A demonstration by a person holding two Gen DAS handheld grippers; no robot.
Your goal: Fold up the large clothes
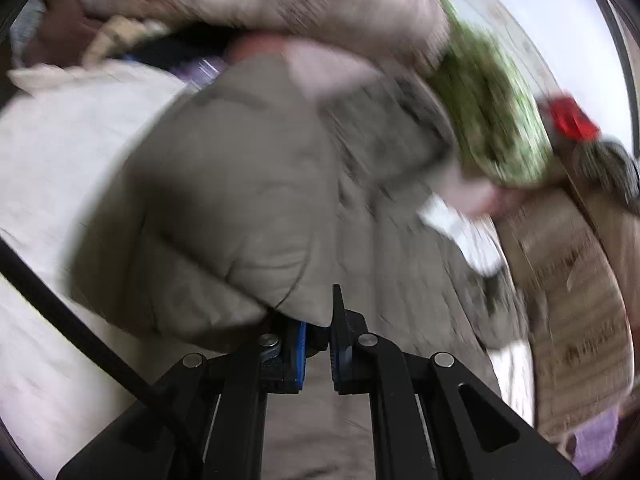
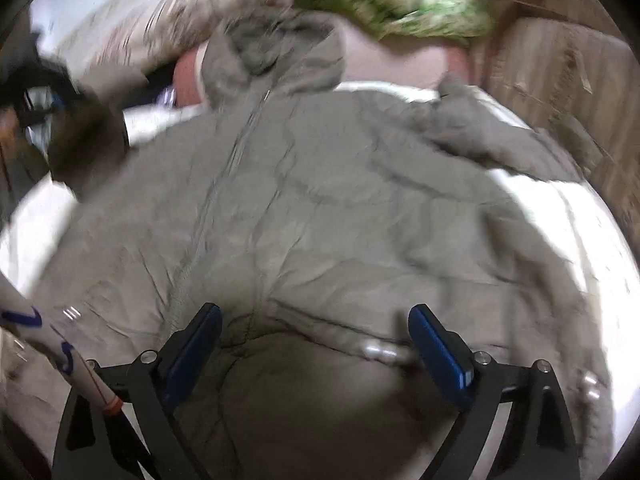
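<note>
The padded grey-green jacket (image 2: 320, 208) lies spread, front up with its zip showing, on a white bed surface (image 2: 560, 216). The left gripper (image 1: 318, 344) has its jaws pinched on a bulging fold of the jacket, apparently a sleeve or side. The right gripper (image 2: 316, 344) hovers over the hem, jaws wide apart. The puffy, slick filling could slide out of the left pinch, and a one-sided pull may drag the whole jacket askew.
</note>
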